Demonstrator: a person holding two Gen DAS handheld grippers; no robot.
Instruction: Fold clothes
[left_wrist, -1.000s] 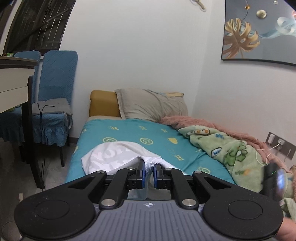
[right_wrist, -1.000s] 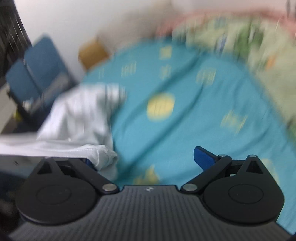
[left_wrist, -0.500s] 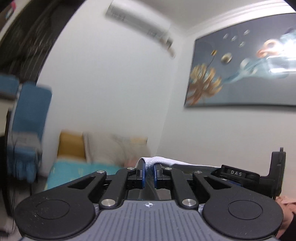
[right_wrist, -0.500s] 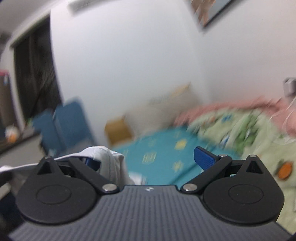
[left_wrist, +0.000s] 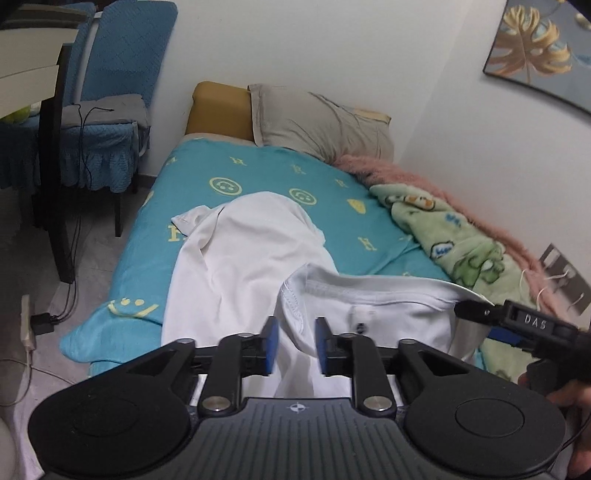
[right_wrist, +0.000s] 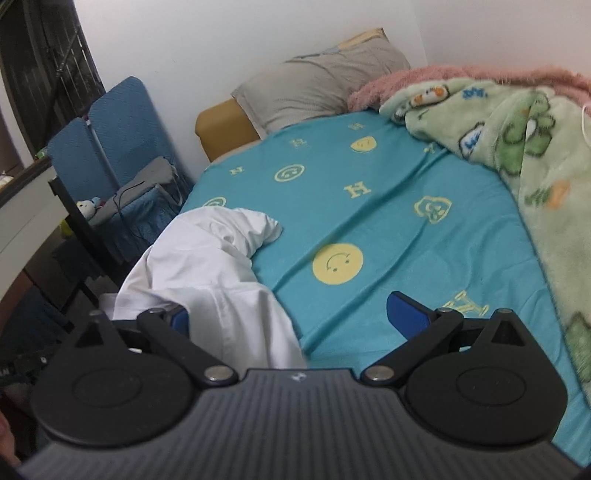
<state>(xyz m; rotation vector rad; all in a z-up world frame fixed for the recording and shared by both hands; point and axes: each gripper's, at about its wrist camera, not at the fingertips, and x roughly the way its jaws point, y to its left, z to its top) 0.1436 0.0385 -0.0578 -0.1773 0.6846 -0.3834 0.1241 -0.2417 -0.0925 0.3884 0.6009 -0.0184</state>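
Note:
A white T-shirt (left_wrist: 251, 258) lies lengthwise on the teal bed sheet (left_wrist: 258, 173), collar end nearest me. My left gripper (left_wrist: 297, 345) hovers at the collar; its jaws are opening, and the collar hem hangs loose between the blue pads (left_wrist: 271, 345) without being pinched. In the left wrist view my right gripper (left_wrist: 476, 312) sits at the shirt's right shoulder edge. In its own view the right gripper (right_wrist: 293, 315) stands wide open, with the T-shirt (right_wrist: 207, 258) bunched against its left finger (right_wrist: 181, 317) and the sheet (right_wrist: 369, 206) ahead.
A grey pillow (left_wrist: 317, 122) and an ochre cushion (left_wrist: 218, 110) lie at the head of the bed. Green and pink blankets (left_wrist: 461, 240) line the wall side. Blue chairs (left_wrist: 110, 92) and a desk (left_wrist: 29, 74) stand left. A power strip (left_wrist: 27, 325) with cables is on the floor.
Both grippers swung up toward the wall, then came back down over the bed. The shirt now lies stretched out on the sheet, and the left jaws, shut on the collar before, have parted.

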